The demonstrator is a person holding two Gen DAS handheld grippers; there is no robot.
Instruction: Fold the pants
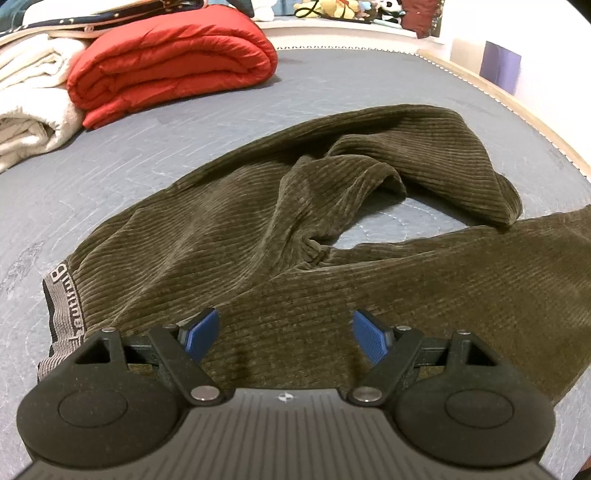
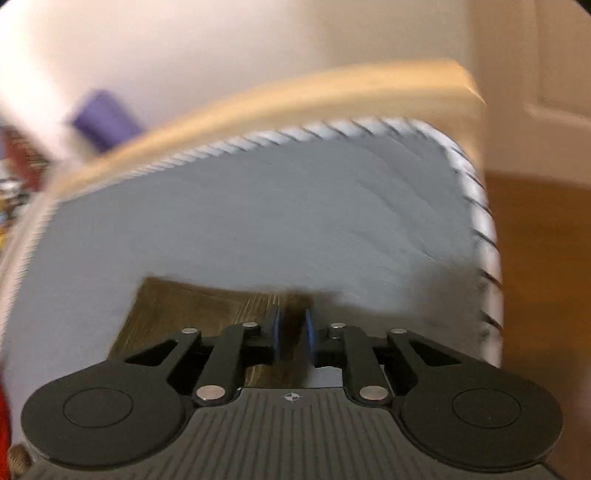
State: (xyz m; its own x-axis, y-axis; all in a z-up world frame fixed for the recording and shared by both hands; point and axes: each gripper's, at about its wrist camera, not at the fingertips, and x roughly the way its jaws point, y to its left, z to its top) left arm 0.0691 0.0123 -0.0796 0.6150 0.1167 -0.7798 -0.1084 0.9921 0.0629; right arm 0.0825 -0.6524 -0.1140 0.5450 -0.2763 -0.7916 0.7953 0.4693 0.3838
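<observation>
Olive-brown corduroy pants (image 1: 295, 236) lie rumpled on a grey-blue quilted bed (image 1: 147, 147). Their grey lettered waistband (image 1: 64, 306) is at the left. One leg bends back across the middle; the other runs off to the right. My left gripper (image 1: 284, 332) is open and empty, just above the pants near the waist. In the blurred right wrist view, my right gripper (image 2: 293, 334) is shut on an edge of the pants (image 2: 192, 314) near the bed's corner.
A folded red quilt (image 1: 173, 62) and cream blankets (image 1: 33, 110) lie at the far left of the bed. Stuffed toys (image 1: 343, 9) sit beyond the far edge. The bed's corner (image 2: 476, 206) drops to a wooden floor (image 2: 543, 258) on the right.
</observation>
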